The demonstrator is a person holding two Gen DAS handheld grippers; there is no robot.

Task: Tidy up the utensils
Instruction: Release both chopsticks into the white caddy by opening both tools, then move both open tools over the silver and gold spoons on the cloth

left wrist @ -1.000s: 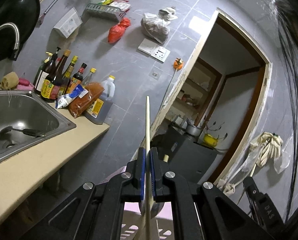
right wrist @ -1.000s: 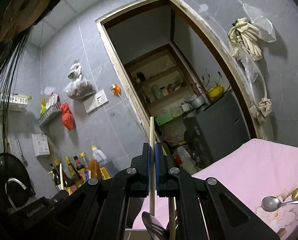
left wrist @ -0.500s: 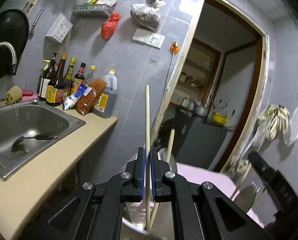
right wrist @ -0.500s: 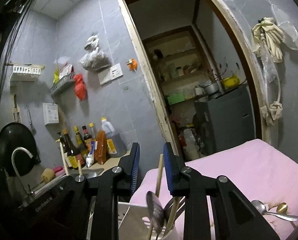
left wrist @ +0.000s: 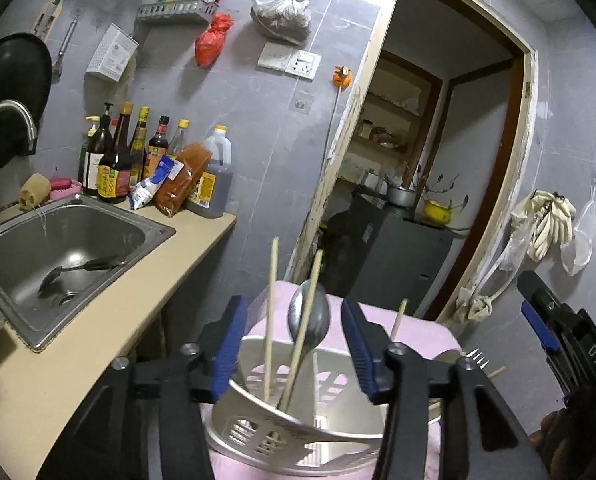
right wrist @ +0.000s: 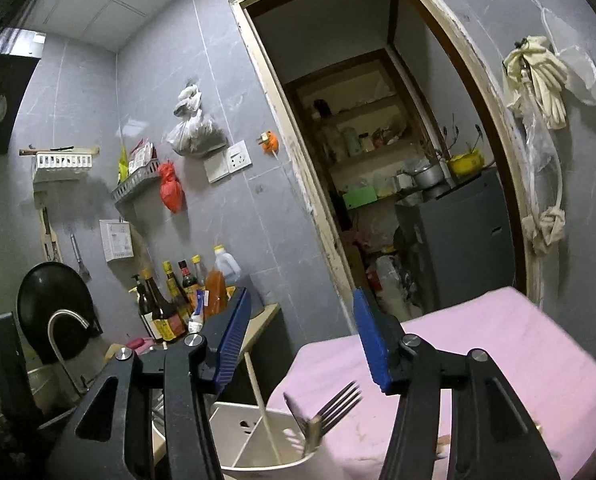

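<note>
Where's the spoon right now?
Left wrist view, center: the spoon stands bowl-up in the white holder, leaning between two chopsticks.

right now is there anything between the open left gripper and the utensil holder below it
Nothing visible blocks it. The left gripper hangs open directly above the white utensil holder, on the pink cloth. Only the holder's own contents rise between the jaws: two chopsticks and a spoon.

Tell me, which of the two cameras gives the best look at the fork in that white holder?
The right wrist view. There the fork stands in the holder with its prongs up, plainly seen between the open fingers. The left wrist view catches only the prong tips beside the right-hand finger.
</note>
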